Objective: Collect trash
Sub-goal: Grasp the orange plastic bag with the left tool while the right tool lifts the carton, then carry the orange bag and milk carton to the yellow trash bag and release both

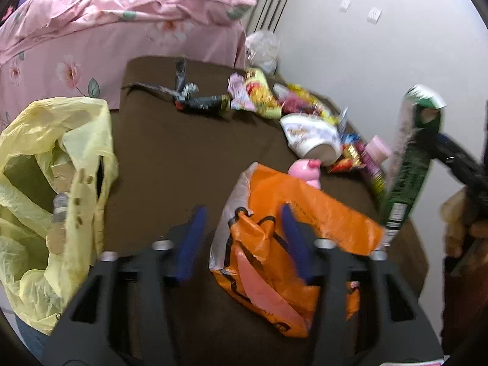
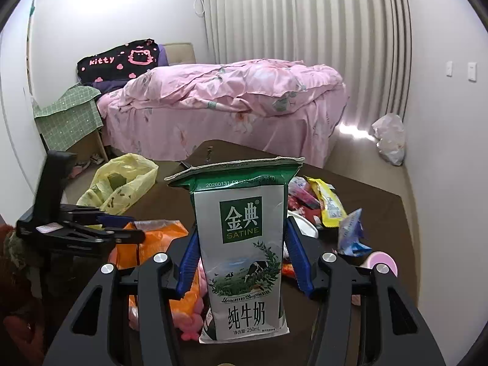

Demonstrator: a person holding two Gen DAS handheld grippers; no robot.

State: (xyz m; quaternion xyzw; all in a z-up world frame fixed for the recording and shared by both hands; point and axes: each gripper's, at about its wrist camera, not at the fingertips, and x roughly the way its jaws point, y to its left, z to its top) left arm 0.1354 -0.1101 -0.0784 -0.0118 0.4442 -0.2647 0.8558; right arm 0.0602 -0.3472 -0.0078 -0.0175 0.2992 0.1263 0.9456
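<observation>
My right gripper [image 2: 242, 231] is shut on a green and white milk carton [image 2: 244, 253], held upright above the brown table [image 2: 375, 213]. In the left wrist view the carton [image 1: 408, 164] hangs tilted at the right. My left gripper [image 1: 244, 213] stands open over an orange plastic bag [image 1: 305, 195]; the bag's near edge lies between the fingers, and only the right finger overlaps it. An open yellow plastic bag [image 1: 55, 158] with some rubbish inside sits at the table's left edge.
Snack wrappers [image 1: 262, 94], a paper bowl [image 1: 311, 137], a pink pig figure [image 1: 305, 167] and a pink-capped bottle [image 1: 375, 149] lie along the table's right side by the wall. A black wrapper [image 1: 198, 103] lies further back. A pink bed [image 2: 228, 100] stands behind.
</observation>
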